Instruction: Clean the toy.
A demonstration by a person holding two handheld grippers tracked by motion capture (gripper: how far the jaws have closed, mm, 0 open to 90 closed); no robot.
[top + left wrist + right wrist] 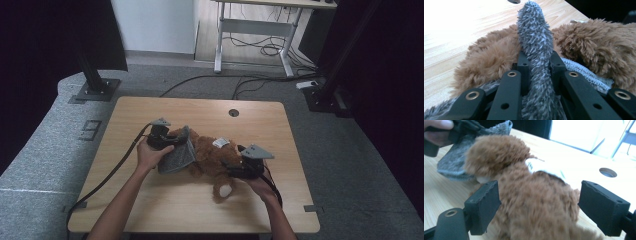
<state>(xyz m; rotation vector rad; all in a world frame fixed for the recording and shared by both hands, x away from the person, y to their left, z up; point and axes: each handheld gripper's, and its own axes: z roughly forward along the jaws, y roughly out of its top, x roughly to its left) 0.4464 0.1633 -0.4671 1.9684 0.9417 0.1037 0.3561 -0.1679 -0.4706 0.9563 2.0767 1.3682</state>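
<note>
left hand-held gripper [537,62] pinches the grey cloth [534,37] over the brown plush toy [529,195], so the wide-open right hand-held gripper [537,207] should regrip gently.

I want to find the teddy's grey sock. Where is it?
In the high view the grey sock lies left of middle on the table, against the brown teddy, pinched by the left gripper.

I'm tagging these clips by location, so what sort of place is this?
Probably a lab or office recording space: a small wooden table on grey carpet, black stands beside it, and a desk with loose cables behind.
</note>
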